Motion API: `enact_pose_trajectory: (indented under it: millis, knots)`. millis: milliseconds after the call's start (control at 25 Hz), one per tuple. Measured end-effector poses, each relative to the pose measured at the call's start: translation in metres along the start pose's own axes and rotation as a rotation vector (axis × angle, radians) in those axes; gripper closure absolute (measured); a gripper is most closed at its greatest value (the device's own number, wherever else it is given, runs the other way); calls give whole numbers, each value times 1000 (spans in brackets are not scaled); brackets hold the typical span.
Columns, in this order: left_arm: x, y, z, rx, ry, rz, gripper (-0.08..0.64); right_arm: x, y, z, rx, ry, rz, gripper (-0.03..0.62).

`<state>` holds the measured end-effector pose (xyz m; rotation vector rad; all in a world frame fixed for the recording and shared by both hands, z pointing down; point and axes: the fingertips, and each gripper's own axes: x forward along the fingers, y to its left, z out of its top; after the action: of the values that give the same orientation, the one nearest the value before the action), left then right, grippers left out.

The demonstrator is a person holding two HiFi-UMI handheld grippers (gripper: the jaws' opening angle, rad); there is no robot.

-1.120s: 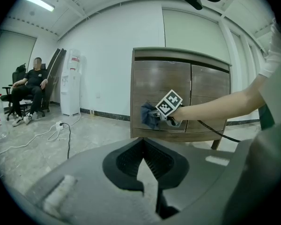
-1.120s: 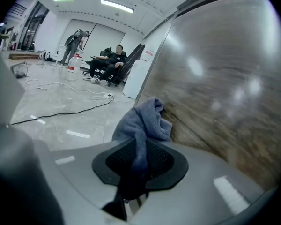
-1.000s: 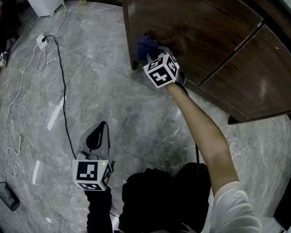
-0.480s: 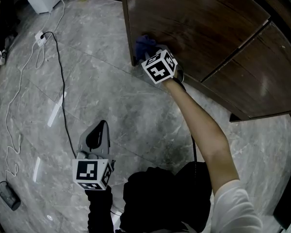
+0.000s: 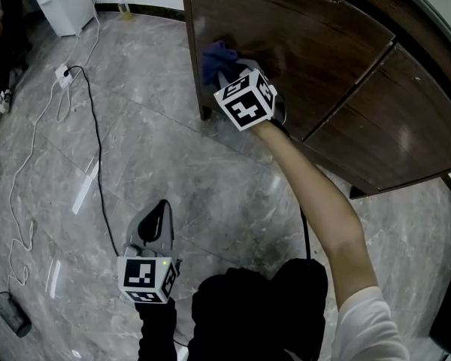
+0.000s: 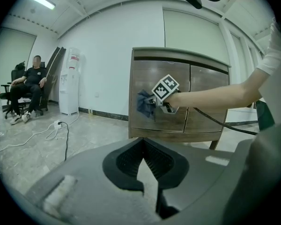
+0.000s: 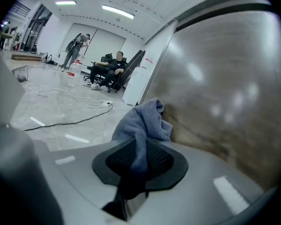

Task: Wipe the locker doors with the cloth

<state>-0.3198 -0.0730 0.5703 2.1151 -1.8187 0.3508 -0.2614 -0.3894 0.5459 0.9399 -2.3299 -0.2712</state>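
Even indoor light, fisheye-warped edges.

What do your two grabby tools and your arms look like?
The left tool and right tool are grey with black ribbed pads, each carrying a white cube with black square markers. A black cable runs from the right one. The left sleeve is black; the right sleeve is short and white.

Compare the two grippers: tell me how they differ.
The right gripper is clamped on the blue cloth; the left gripper is shut on nothing. The right gripper is raised at the locker door; the left gripper hangs low over the floor, apart from the door. Both carry a marker cube.
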Motion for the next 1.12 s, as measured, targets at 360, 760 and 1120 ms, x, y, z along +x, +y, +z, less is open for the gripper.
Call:
enact_pose_trajectory:
  millis: [360,760,1120]
  knots:
    - [-6,-9,12,11,-22,-31,560,-47,-44,97,-78,-108,-81,517]
    - [-10,-12,18,19,-31,-33,559,-77,-75,177,-121,-170,-131,517]
    - [-9,-7,10,17,-15,-29,559,-73,-77,202,-87,-198,-138,517]
